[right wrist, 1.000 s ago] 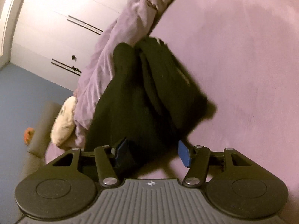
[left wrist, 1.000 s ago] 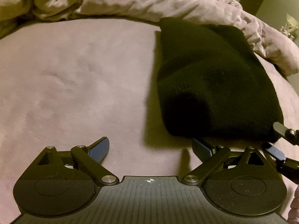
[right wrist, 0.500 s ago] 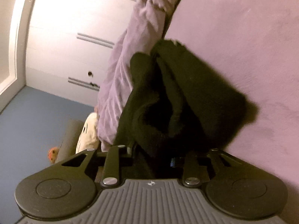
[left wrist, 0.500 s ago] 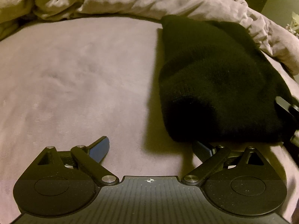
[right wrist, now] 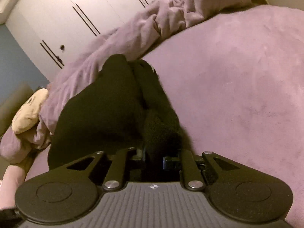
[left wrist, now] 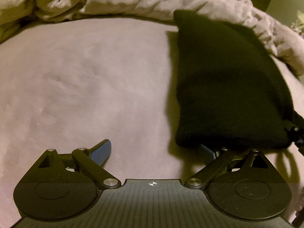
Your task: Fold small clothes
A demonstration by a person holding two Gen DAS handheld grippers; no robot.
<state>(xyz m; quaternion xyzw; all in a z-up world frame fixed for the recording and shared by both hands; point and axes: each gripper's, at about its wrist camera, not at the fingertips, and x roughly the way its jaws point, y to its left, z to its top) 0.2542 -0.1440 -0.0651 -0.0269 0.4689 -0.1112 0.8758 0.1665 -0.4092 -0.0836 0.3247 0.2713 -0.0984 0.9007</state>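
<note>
Mid-fold here: my right gripper (right wrist: pixel 153 157) has its fingers pinched on the black garment's (left wrist: pixel 224 87) near corner on the bed (left wrist: pixel 85 79) — left gripper (left wrist: pixel 154 150) spread wide, empty. Next I'd carry that corner across.

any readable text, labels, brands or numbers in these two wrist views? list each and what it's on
None: no words, brands or numbers can be read in either view.
The black garment shows no readable tag or print.
The left claw and right claw bodies each carry only a small round crosshair mark, not text.
The wardrobe doors show handles only, no lettering.
</note>
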